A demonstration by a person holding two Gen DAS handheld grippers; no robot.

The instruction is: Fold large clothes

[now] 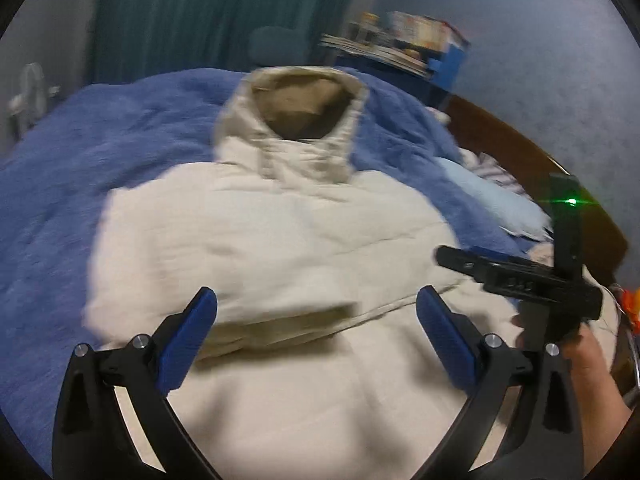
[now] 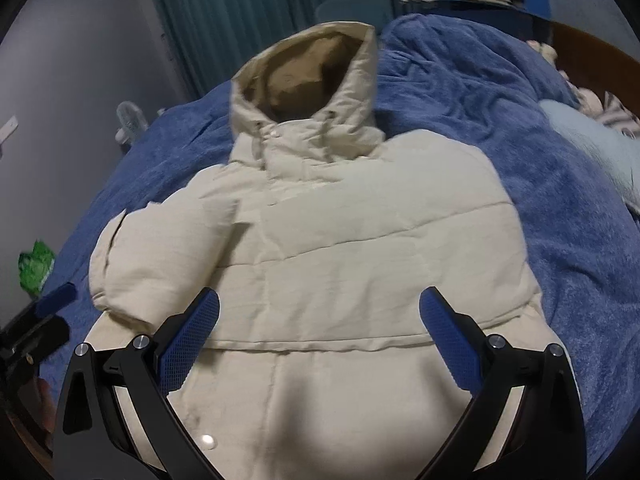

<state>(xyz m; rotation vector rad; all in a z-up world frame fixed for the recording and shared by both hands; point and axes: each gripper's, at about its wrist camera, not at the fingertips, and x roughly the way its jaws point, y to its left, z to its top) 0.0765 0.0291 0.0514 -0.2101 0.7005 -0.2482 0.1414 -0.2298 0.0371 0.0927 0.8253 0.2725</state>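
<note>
A cream hooded jacket (image 2: 320,240) lies on the blue bed (image 2: 560,220); both the left hand-held gripper (image 1: 316,332) and the right hand-held gripper (image 2: 320,332) hover above its near hem, fingers apart, holding nothing.

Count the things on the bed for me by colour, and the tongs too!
Cream: 1, the puffy jacket
Blue: 1, the blanket
Light blue: 1, the pillow
Tongs: 2, left tongs and right tongs, both open
Total: 5
</note>
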